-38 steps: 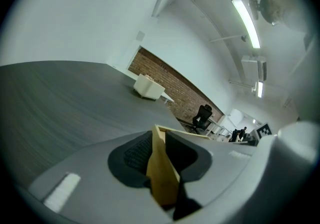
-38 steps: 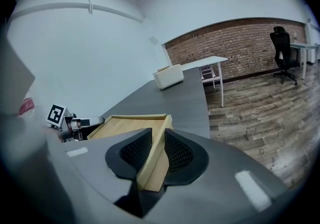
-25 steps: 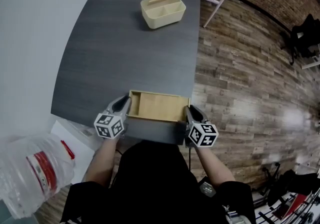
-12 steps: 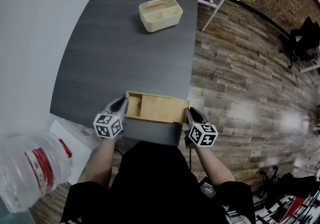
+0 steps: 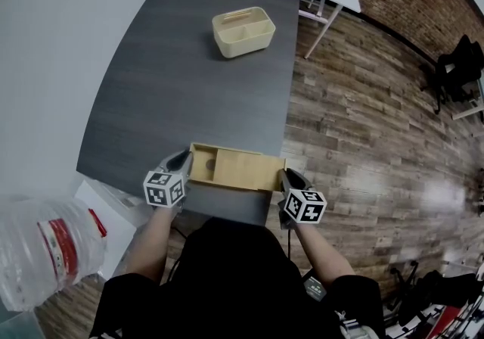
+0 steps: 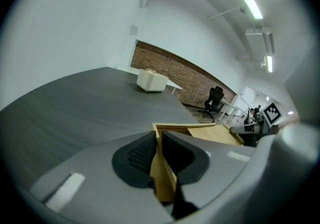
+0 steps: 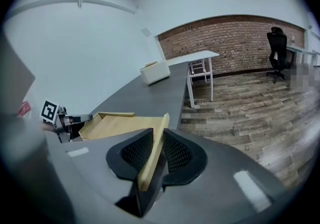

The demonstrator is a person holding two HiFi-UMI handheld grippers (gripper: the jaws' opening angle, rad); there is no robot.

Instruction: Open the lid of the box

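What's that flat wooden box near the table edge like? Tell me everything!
The wooden box is flat, long and pale, like bamboo. It lies at the near edge of the dark grey table. Its sliding lid sits part way right, leaving the left end uncovered. The left gripper pinches its left end wall; the right gripper pinches the thin wood at its right end.
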